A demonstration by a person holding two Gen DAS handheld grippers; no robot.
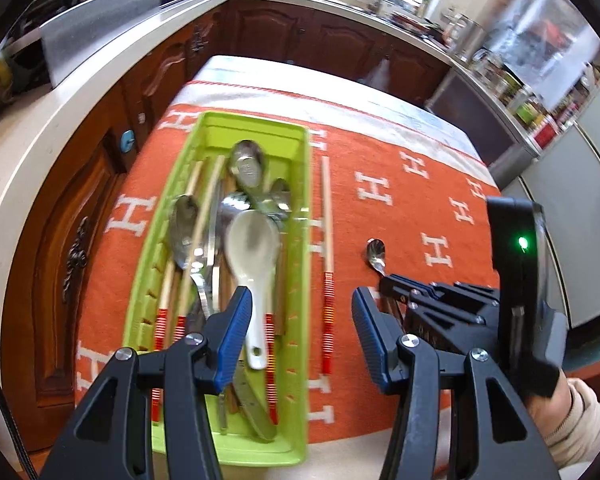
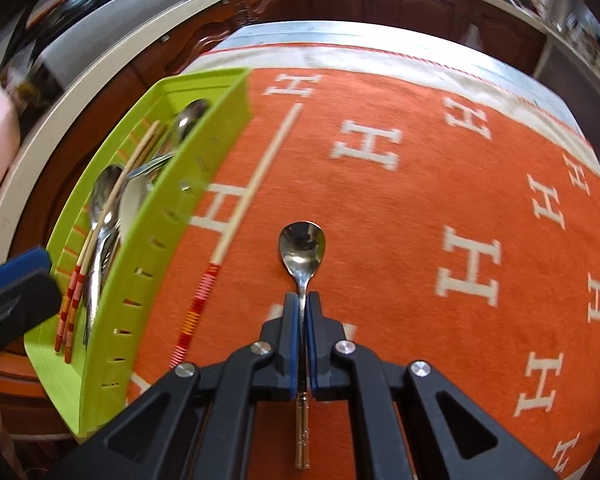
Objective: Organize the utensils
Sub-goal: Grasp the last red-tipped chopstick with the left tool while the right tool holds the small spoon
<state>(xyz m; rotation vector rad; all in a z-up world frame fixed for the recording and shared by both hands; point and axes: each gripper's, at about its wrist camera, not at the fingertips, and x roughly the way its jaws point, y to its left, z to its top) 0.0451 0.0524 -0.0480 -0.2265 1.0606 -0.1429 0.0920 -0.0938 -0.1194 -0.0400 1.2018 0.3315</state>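
Note:
A lime green utensil tray [image 1: 300,208] [image 2: 148,216] sits on the left of an orange mat. It holds a white ceramic spoon [image 1: 252,248], metal spoons and several red-ended chopsticks. My left gripper [image 1: 300,312] is open and empty above the tray's near end. One chopstick [image 1: 327,264] [image 2: 244,208] lies on the mat right of the tray. My right gripper [image 2: 302,300] is shut on the handle of a small metal spoon [image 2: 302,248], whose bowl [image 1: 376,252] points away over the mat.
The orange mat with white H letters [image 2: 420,200] covers the table. White counters and dark wood cabinets [image 1: 100,184] run along the left and far side. Shelves with jars [image 1: 532,96] stand at the right.

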